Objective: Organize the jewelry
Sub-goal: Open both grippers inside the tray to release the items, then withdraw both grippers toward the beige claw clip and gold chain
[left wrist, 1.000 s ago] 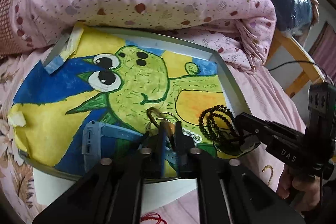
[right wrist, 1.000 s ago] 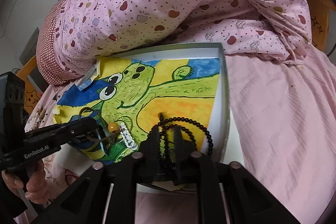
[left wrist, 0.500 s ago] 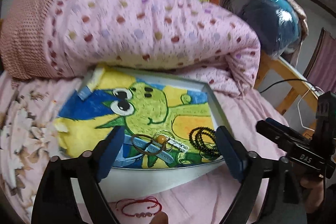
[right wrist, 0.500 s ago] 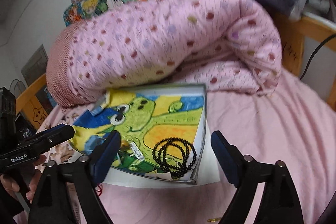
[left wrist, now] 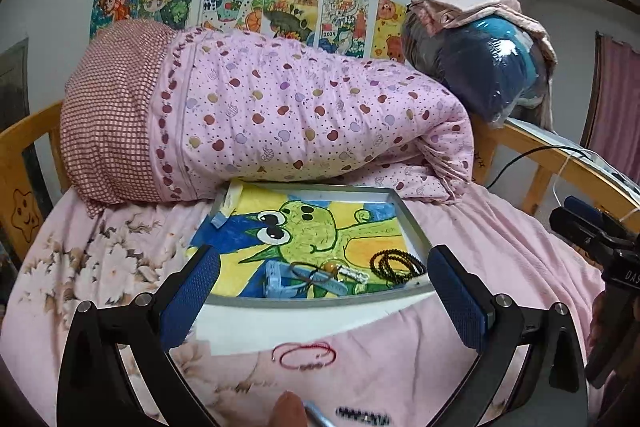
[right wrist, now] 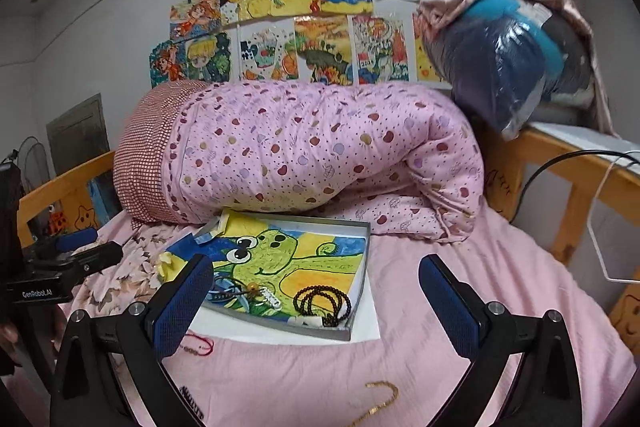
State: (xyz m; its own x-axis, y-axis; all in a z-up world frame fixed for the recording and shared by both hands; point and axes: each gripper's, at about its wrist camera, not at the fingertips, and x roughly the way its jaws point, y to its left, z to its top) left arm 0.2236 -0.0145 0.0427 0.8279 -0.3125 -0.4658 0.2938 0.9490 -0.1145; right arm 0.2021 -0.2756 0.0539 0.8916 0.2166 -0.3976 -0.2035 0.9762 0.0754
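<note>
A shallow grey tray (left wrist: 412, 223) (right wrist: 362, 291) lined with a frog drawing lies on the pink bed. In it are a black bead bracelet (left wrist: 396, 265) (right wrist: 322, 301), a blue strap (left wrist: 280, 281), a brown ring with an orange bead (left wrist: 330, 267) and a white clasp piece (right wrist: 270, 295). A red string bracelet (left wrist: 306, 355) (right wrist: 198, 345) lies on the sheet before the tray, and a gold chain (right wrist: 380, 401) nearer still. My left gripper (left wrist: 321, 255) and right gripper (right wrist: 314, 263) hover above and short of the tray, jaws opening wide, nothing between the pads.
A rolled pink quilt (left wrist: 280, 115) lies right behind the tray. A bagged blue bundle (left wrist: 488, 67) rests on the wooden bed rail (left wrist: 560, 155) at the right. A dark beaded piece (left wrist: 362, 415) and a fingertip (left wrist: 288, 409) show at the bottom edge.
Both grippers went from nearly shut down in the tray to wide open, and pulled up and back. The bead bracelet and the ring pieces stay in the tray.
</note>
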